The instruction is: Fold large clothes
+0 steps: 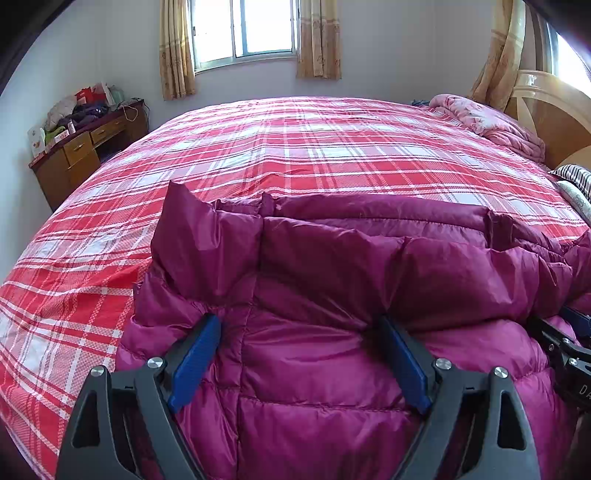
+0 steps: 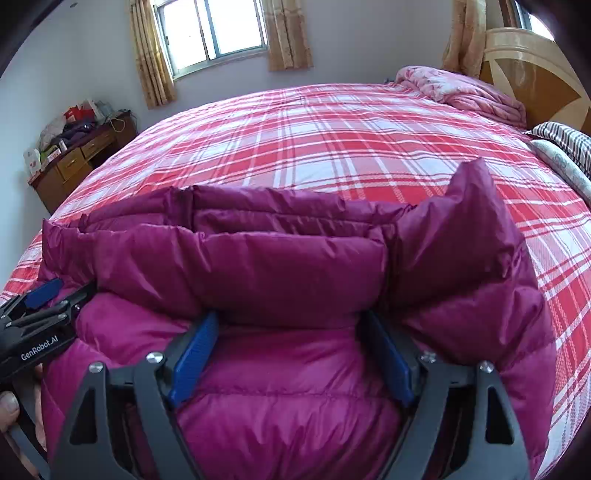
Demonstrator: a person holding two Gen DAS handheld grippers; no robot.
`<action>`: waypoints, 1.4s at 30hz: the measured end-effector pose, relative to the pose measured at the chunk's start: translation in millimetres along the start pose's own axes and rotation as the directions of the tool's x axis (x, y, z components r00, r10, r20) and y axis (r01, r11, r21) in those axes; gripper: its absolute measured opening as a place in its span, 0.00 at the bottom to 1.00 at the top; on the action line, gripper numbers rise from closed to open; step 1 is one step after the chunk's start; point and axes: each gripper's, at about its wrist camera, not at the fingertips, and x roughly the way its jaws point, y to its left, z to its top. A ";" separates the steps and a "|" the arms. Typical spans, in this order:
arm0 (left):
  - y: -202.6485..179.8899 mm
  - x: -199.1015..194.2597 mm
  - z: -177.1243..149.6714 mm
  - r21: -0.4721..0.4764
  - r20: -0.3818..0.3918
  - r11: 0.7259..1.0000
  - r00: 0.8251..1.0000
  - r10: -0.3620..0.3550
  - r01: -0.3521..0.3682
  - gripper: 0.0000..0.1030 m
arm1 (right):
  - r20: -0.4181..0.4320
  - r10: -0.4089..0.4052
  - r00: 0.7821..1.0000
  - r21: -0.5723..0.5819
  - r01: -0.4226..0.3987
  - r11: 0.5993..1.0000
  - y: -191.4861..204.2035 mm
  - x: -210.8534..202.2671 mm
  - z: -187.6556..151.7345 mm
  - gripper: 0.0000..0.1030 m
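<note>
Daylight from a curtained window (image 1: 243, 29) falls across a bedroom where a wide bed (image 1: 295, 147) under a red-and-white plaid cover fills the frame. Left of the bed, against the wall, a wooden desk (image 1: 85, 147) is heaped with bags and clothes. On the near side of the bed lies a magenta puffer jacket (image 1: 314, 295), partly folded, its padded upper part doubled over toward the camera and one corner of fabric standing up at each end. The left gripper (image 1: 299, 325) points down at the jacket's left half, its blue-padded jaws spread wide with the fold's edge between the tips and no squeeze visible. Beside it the right gripper (image 2: 290, 321) sits over the jacket's right half, jaws likewise wide apart and clamping nothing. At the bed's far right corner a crumpled pink quilt (image 2: 461, 92) rests against the wooden headboard (image 2: 535, 74), with a striped pillow (image 2: 565, 144) nearer
</note>
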 end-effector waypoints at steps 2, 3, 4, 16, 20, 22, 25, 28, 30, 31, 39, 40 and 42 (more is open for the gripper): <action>0.1 0.4 -0.2 0.001 -0.001 1.000 1.000 0.001 -0.001 0.85 | -0.003 -0.003 1.000 -0.006 0.003 1.000 0.8 0.7 -0.6 0.84; -0.3 0.4 0.0 0.001 -0.001 1.000 1.000 0.003 -0.003 0.85 | -0.003 -0.004 1.000 -0.006 0.004 1.000 0.9 0.8 -0.8 0.84; -0.6 0.5 0.0 0.002 -0.001 1.000 1.000 0.004 -0.004 0.85 | -0.003 -0.005 1.000 -0.008 0.005 1.000 1.2 0.9 -1.2 0.84; -1.8 0.6 0.3 0.005 -0.002 1.000 1.000 0.008 -0.008 0.85 | -0.022 -0.031 0.999 -0.042 0.030 0.999 6.9 4.4 -1.3 0.87; -1.8 1.0 0.2 0.006 -0.002 1.000 1.000 0.009 -0.009 0.85 | -0.026 -0.040 0.999 -0.051 0.039 0.998 7.8 5.1 -0.9 0.88; -1.7 1.2 -0.2 0.005 -0.003 1.000 1.000 0.009 -0.009 0.85 | -0.029 -0.045 0.999 -0.055 0.043 0.998 8.5 5.6 -0.7 0.88; -1.6 1.1 -0.2 0.004 -0.002 1.000 1.000 0.008 -0.008 0.85 | -0.031 -0.051 0.998 -0.061 0.049 0.997 9.3 6.1 -0.6 0.88; 0.4 1.1 0.0 -0.002 -0.008 1.000 1.000 -0.003 0.003 0.85 | -0.032 -0.053 0.998 -0.063 0.051 0.997 9.9 6.6 -0.4 0.88; 6.7 -4.0 -0.2 -0.015 -0.011 1.000 1.000 -0.027 0.026 0.85 | -0.032 -0.054 0.998 -0.065 0.051 0.997 10.3 6.7 -0.3 0.88; 12.8 -10.0 -1.2 -0.025 -0.012 0.999 0.999 -0.034 0.034 0.85 | -0.033 -0.054 0.998 -0.067 0.052 0.996 10.1 6.9 -0.2 0.88; 90.9 -72.4 -36.3 -0.105 0.013 0.994 0.999 -0.032 0.034 0.85 | -0.044 -0.059 0.997 -0.077 0.056 0.995 12.0 6.1 0.4 0.88; 102.3 -76.6 -44.6 -0.131 0.000 0.990 0.999 -0.045 0.045 0.85 | -0.038 -0.061 0.997 -0.075 0.058 0.995 12.1 2.0 -0.1 0.88; 117.7 -80.7 -59.7 -0.178 -0.027 0.980 0.995 -0.099 0.092 0.85 | -0.026 -0.076 0.997 -0.083 0.074 0.994 15.3 -11.2 -3.7 0.88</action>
